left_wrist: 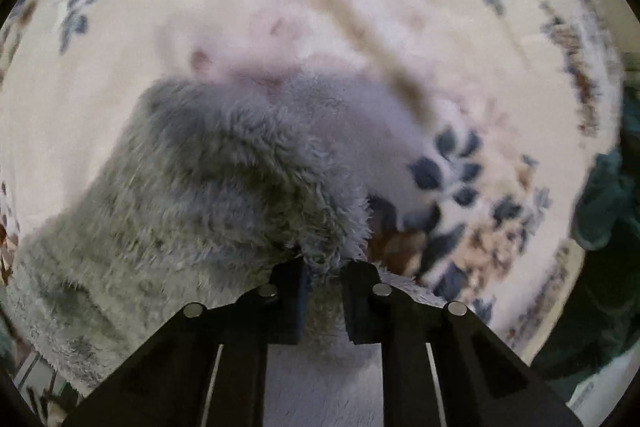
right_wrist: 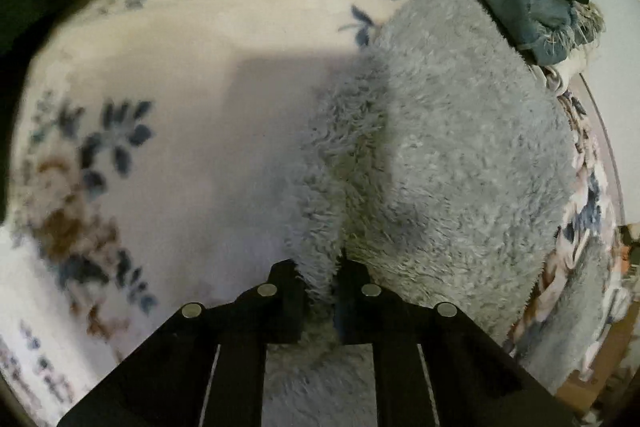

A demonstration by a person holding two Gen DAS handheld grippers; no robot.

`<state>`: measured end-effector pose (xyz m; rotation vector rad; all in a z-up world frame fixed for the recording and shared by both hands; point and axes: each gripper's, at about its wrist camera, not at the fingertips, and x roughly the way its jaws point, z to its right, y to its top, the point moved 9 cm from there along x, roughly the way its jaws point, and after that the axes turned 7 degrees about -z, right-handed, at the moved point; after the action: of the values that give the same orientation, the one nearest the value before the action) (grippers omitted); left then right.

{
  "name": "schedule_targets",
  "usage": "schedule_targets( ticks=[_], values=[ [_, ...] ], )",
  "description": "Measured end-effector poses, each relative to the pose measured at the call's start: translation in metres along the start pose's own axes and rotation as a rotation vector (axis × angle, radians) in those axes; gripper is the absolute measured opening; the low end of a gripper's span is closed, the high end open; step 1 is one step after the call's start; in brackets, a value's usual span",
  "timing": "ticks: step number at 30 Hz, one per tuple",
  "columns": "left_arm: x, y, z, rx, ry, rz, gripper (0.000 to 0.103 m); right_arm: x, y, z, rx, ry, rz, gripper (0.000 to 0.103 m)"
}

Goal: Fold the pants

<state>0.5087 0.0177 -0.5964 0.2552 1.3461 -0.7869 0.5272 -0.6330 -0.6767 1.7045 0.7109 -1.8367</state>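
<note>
Two grippers, the left gripper point(left_wrist: 322, 267) and right gripper point(right_wrist: 318, 271), each pinch an edge of the fluffy grey pants point(right_wrist: 440, 155), which hang toward twelve o'clock above the floral blanket point(right_wrist: 140, 75), likely lifted for folding over.

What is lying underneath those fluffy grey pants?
Under the grey pants lies a cream floral blanket, visible all around them. Both the left gripper and right gripper pinch the fabric. Whatever is directly beneath the pants is covered.
</note>
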Motion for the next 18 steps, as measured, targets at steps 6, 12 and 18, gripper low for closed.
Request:
schedule_targets(
  ticks=[6, 12, 18],
  values=[
    [-0.064, -0.053, -0.024, 0.078, -0.156, 0.069, 0.01, -0.094, -0.05, 0.053, -0.036, 0.175, 0.118, 0.008],
    [-0.091, -0.131, -0.084, 0.156, -0.138, 0.075, 0.01, -0.141, -0.116, 0.185, -0.023, 0.223, 0.143, 0.008],
    [-0.046, -0.172, -0.193, 0.066, -0.017, 0.028, 0.01, -0.083, -0.201, 0.295, 0.012, 0.163, -0.003, 0.008]
  ],
)
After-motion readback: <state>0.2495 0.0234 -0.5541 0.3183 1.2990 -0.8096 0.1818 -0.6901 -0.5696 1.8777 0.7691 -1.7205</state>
